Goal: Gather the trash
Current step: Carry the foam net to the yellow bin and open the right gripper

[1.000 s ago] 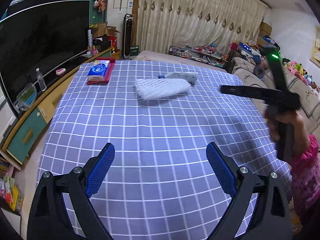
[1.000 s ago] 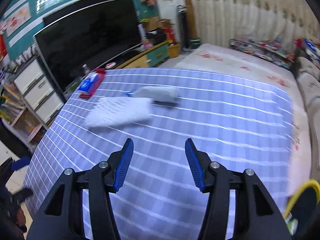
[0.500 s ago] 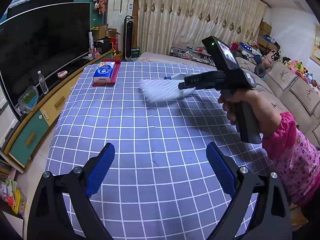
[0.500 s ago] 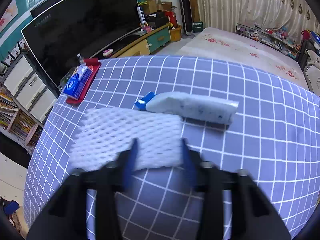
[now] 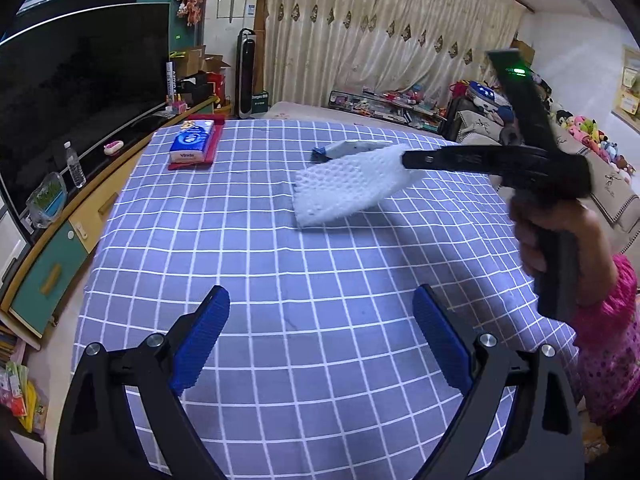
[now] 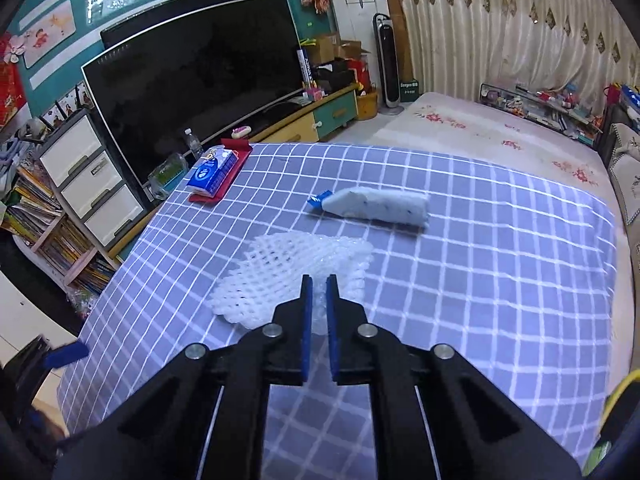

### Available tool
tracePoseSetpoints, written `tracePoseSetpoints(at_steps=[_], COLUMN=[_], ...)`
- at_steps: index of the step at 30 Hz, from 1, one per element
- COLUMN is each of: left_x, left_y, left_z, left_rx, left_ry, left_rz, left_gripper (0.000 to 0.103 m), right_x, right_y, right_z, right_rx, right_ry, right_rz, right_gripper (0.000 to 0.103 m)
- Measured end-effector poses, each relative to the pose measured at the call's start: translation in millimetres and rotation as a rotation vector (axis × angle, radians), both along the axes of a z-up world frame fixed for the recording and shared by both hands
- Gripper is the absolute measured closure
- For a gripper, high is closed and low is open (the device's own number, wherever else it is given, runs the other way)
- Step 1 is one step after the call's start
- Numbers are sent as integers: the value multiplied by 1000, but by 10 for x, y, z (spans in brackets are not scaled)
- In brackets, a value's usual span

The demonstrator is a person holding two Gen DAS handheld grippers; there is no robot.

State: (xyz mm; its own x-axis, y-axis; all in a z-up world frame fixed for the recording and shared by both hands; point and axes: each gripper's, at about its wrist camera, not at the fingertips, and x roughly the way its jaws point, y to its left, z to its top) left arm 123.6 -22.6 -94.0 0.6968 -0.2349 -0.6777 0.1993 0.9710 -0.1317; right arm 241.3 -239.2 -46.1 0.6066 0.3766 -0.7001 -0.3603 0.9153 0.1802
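A white foam fruit net [image 6: 280, 276] is pinched at its near edge between the blue pads of my right gripper [image 6: 316, 280], whose jaws are closing on it. In the left wrist view the foam net [image 5: 348, 188] hangs tilted just above the checked blue cloth [image 5: 280, 264] from the right gripper [image 5: 406, 158]. A white wrapper with a blue end [image 6: 376, 208] lies on the cloth behind the net, also visible as the wrapper [image 5: 352, 147]. My left gripper [image 5: 320, 296] stands open over the near cloth with nothing between its fingers.
A blue tissue pack on a red tray [image 5: 192, 144] sits at the far left of the table. A TV and low cabinet [image 5: 60, 240] run along the left; a sofa [image 5: 612, 192] stands right. A hand and pink sleeve [image 5: 600, 320] hold the right gripper. A yellow rim [image 6: 616, 396] shows at lower right.
The right gripper reached the foam net, shut its jaws on the net's edge and lifted it back off the cloth. The left gripper kept still and open.
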Motion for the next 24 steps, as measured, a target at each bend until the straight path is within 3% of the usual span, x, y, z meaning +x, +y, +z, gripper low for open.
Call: tracePoseSetpoints(at_steps=[10, 24], left_x=[76, 148], left_y=[-362, -907], left_z=[-10, 71], left_rx=[12, 24], left_ry=[1, -21], left_rz=[-67, -178], left_gripper=[12, 12], right_x=[-650, -1457], right_y=[-814, -2694], right_z=[118, 183], right_rx=[-13, -48], right_ry=[-62, -91], right_rz=[-132, -544], right_gripper=[96, 96])
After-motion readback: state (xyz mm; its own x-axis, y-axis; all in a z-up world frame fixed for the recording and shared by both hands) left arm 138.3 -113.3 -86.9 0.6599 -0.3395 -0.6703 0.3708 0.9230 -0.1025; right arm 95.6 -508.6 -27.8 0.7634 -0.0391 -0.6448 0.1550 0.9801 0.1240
